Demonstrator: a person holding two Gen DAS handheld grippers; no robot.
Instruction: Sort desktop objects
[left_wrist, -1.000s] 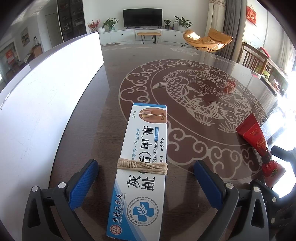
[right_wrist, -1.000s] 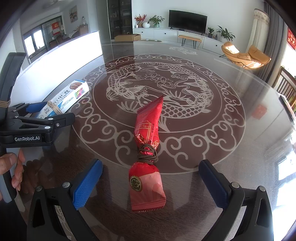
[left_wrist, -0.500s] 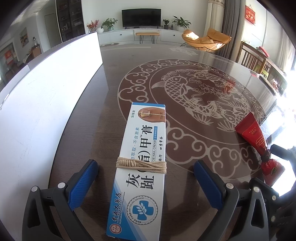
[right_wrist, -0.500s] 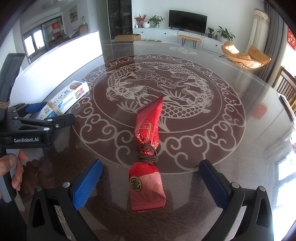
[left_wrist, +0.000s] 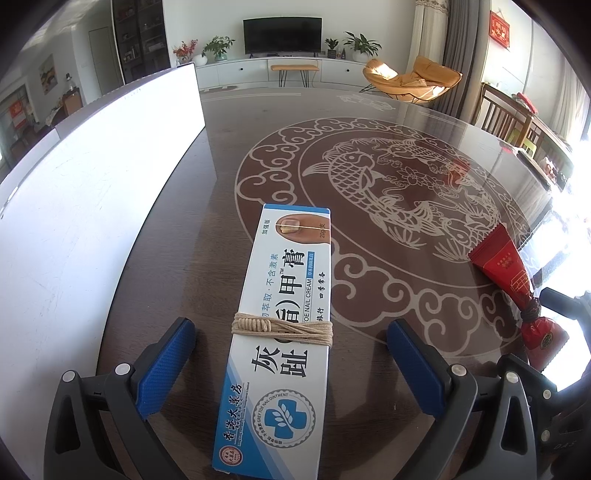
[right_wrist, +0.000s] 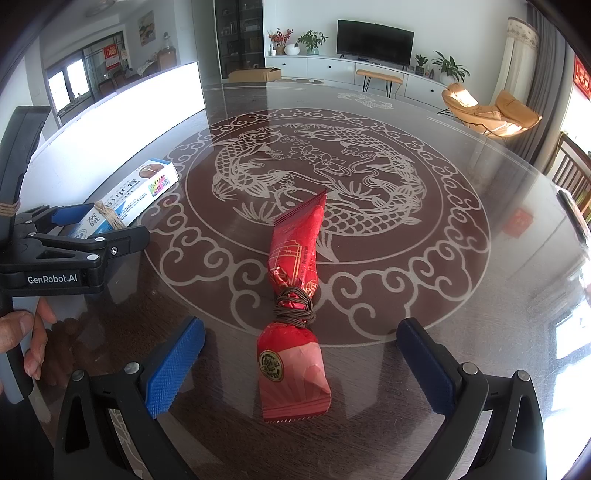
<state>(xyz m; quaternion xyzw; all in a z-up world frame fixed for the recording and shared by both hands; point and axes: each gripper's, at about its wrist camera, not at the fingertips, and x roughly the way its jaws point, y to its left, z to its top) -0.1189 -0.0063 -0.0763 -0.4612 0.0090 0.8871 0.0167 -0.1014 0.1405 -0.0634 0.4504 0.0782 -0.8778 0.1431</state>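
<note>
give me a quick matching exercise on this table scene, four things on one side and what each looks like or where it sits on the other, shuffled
Things:
1. nail cream box
2. red packet
3. white board
4. left gripper

Descriptions:
A. standing upright along the table's left edge
B. open, fingers either side of a box
C. tied with beige cord
D. pinched in with brown cord

Pairs: 1-C, 2-D, 3-A, 4-B
</note>
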